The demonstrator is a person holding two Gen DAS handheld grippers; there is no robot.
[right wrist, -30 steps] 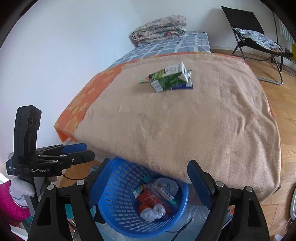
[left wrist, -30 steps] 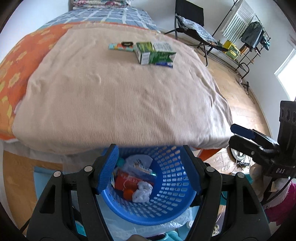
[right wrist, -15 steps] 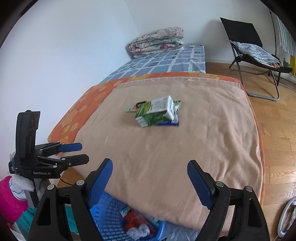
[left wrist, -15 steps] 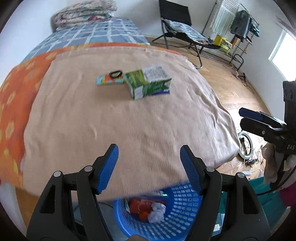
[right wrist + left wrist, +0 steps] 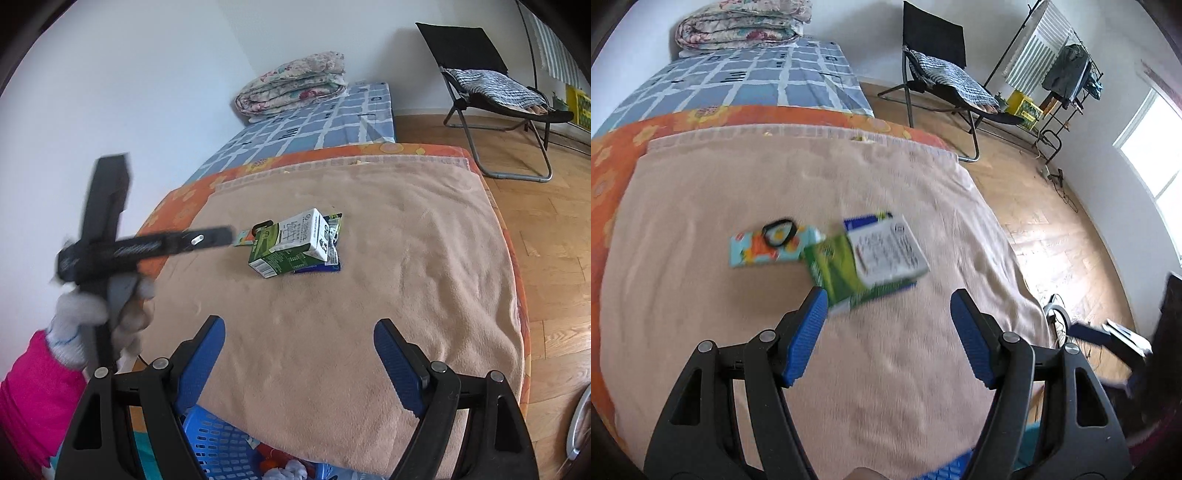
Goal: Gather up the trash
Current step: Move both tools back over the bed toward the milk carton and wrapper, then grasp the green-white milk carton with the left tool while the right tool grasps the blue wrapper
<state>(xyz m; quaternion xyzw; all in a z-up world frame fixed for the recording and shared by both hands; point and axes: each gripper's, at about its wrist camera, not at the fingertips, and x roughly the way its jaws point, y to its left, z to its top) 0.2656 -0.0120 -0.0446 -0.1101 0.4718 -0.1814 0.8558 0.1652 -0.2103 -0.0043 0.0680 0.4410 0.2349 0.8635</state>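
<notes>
Left gripper (image 5: 888,321) advanced over bed toward carton (image 5: 866,256), jaws wide

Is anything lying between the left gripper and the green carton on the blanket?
Nothing visible does. The left gripper is open just short of the green carton, with only bare beige blanket between them. A teal flat pack and a black ring lie off to the carton's left, outside that gap.
</notes>
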